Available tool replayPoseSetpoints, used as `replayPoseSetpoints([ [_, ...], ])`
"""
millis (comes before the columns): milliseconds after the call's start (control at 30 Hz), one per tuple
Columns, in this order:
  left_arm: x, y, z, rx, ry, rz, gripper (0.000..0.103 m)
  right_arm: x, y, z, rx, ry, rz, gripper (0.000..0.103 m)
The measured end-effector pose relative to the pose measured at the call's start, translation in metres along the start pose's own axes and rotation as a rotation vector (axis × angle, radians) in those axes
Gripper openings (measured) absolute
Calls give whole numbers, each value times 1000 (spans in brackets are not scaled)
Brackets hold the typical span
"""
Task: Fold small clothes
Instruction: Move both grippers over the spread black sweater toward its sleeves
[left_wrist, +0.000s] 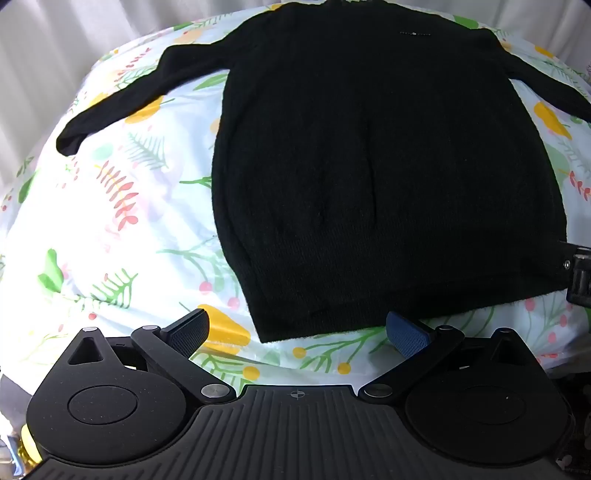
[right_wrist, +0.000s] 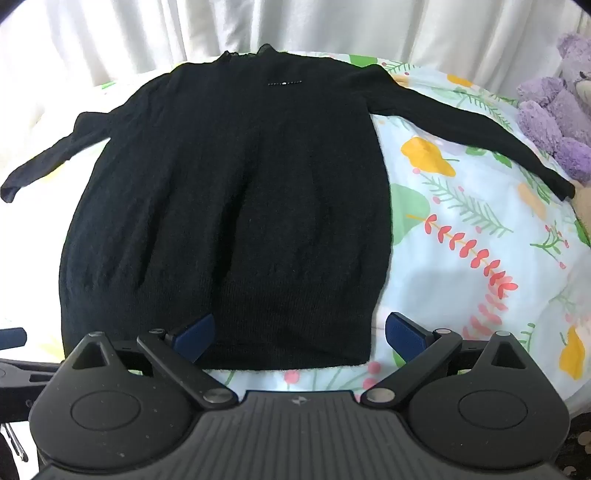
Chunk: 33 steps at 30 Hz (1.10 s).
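Note:
A black long-sleeved knit sweater (left_wrist: 369, 166) lies flat on a floral bedsheet (left_wrist: 110, 221), hem toward me, both sleeves spread outward. It also shows in the right wrist view (right_wrist: 229, 203). My left gripper (left_wrist: 297, 330) is open and empty, just in front of the hem's left corner. My right gripper (right_wrist: 299, 338) is open and empty, its jaws standing either side of the hem's right corner, just above the cloth. Part of the right gripper (left_wrist: 578, 275) shows at the left wrist view's right edge.
A purple plush toy (right_wrist: 557, 114) sits at the far right of the bed, near the right sleeve's cuff (right_wrist: 565, 188). White curtains (right_wrist: 295, 26) hang behind the bed. The floral sheet (right_wrist: 461, 221) lies bare to the sweater's right.

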<state>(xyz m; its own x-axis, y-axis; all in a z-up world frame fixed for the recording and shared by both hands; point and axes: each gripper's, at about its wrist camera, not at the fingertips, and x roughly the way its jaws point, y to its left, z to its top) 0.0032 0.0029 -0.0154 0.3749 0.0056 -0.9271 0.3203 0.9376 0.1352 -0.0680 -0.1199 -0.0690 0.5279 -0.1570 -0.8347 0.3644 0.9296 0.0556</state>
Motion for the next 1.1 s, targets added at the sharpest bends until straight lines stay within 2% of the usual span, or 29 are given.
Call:
replayPoseSetpoints([
  [633, 0, -3, 7, 10, -1, -19, 103, 3, -10, -6, 6, 0, 54, 99],
  [733, 1, -2, 7, 13, 1, -21, 103, 1, -9, -8, 10, -1, 89, 99],
  [900, 1, -2, 10, 15, 2, -30, 103, 0, -5, -6, -27, -5, 42, 99],
  [1100, 0, -3, 16, 28, -6, -40, 103, -2, -4, -3, -35, -1, 35, 99],
])
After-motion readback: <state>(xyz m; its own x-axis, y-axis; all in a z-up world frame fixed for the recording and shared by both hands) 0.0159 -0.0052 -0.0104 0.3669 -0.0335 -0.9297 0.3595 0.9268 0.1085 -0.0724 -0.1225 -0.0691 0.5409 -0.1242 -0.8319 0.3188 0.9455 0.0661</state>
